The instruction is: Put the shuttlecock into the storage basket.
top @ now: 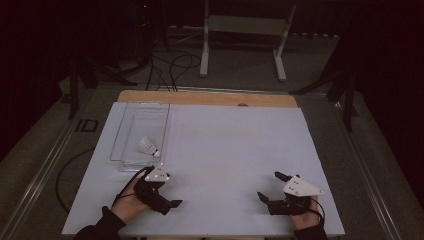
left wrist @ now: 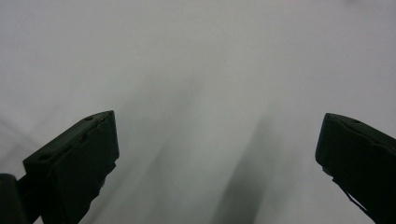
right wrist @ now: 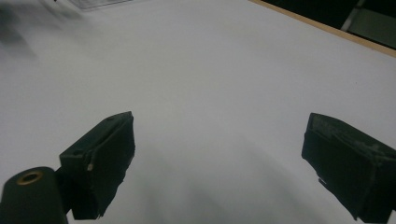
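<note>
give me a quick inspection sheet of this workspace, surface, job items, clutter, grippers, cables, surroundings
surface: pale grey-white table top with a wooden strip along the far edge, bare across the middle
job's things: clear plastic rectangular bin at far left, white feathered shuttlecock lying inside it
clutter: nothing seen
grippers: left gripper near the bin's near end, fingers wide apart, holding nothing; right gripper at near right, fingers wide apart, holding nothing
cables: black cable looping off the table's left edge; dark cables on the floor beyond
surroundings: white metal frame stand behind the table, dark room
</note>
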Demonstrator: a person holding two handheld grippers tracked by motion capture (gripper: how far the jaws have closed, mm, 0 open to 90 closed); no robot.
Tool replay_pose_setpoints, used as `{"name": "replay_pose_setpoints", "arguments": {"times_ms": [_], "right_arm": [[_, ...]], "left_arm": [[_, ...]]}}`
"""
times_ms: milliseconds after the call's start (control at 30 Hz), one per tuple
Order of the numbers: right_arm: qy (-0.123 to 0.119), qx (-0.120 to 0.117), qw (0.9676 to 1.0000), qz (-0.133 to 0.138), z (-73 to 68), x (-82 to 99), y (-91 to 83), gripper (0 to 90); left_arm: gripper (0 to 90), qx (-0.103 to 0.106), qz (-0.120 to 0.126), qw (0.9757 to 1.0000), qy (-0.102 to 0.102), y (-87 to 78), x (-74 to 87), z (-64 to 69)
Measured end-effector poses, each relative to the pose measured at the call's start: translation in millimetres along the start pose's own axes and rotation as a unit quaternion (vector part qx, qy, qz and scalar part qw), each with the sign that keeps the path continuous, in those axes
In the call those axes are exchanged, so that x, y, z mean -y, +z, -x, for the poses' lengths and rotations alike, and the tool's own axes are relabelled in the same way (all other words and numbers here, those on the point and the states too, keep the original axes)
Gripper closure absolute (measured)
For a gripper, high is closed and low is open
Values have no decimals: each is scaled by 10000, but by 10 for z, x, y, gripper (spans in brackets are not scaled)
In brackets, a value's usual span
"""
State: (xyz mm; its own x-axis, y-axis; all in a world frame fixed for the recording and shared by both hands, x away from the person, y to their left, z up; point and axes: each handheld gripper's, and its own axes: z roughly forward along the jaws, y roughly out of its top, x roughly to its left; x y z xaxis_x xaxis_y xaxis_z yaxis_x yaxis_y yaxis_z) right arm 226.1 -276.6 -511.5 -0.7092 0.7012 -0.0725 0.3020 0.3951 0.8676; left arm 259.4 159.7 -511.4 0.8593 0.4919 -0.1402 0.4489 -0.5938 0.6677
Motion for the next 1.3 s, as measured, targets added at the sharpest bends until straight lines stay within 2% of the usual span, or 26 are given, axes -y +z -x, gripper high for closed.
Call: {"name": "replay_pose_setpoints", "arguments": {"times_ms": [100,200,233,333,567,800,833,867,900,1000,1033,1067,1100,1133,1167,1200,1300], "right_arm": [[-4,-1,10000,2,3,1,1,95],[-16,-6,10000,2,1,0,1,95],[-11,-7,10000,2,1,0,1,95],[-1,-5,10000,3,3,0,-1,95],[-4,3,10000,-1,1,-2,-5,95],[-11,7,10000,-5,0,-4,-6,95],[-17,4,10000,5,0,-5,-7,95],[-17,4,10000,5,0,-5,-7,95],[-10,8,10000,6,1,-4,-8,95],[-12,13,10000,18,2,-5,-9,95],[-19,12,10000,21,1,-6,-9,95],[-19,12,10000,21,1,-6,-9,95],[-31,9,10000,14,0,-6,-8,95],[-31,9,10000,14,0,-6,-8,95],[-26,12,10000,17,-1,-7,-8,95],[-26,12,10000,17,-1,-7,-8,95],[-33,14,10000,22,3,-5,-8,95]], "left_arm": [[4,-45,-8,9999,-146,-21,94,-18],[4,-96,1,9998,-182,-36,134,-25],[4,-97,32,9996,-259,-58,170,-32],[4,-164,108,9993,-313,-90,199,-42],[5,-369,271,9971,-601,-188,314,-87],[4,-508,355,9956,-699,-230,389,-82],[4,-616,401,9946,-726,-237,415,-75],[4,-616,401,9946,-726,-237,415,-75],[4,-736,427,9934,-771,-251,438,-72],[5,-809,496,9920,-832,-267,457,-73],[5,-949,536,9902,-869,-279,472,-78],[5,-949,536,9902,-869,-279,472,-78],[5,-1087,580,9882,-906,-280,486,-84],[5,-1087,580,9882,-906,-280,486,-84],[5,-1205,618,9862,-948,-280,498,-93],[4,-1205,618,9862,-948,-280,498,-93],[5,-1316,710,9836,-1007,-272,515,-102]]}}
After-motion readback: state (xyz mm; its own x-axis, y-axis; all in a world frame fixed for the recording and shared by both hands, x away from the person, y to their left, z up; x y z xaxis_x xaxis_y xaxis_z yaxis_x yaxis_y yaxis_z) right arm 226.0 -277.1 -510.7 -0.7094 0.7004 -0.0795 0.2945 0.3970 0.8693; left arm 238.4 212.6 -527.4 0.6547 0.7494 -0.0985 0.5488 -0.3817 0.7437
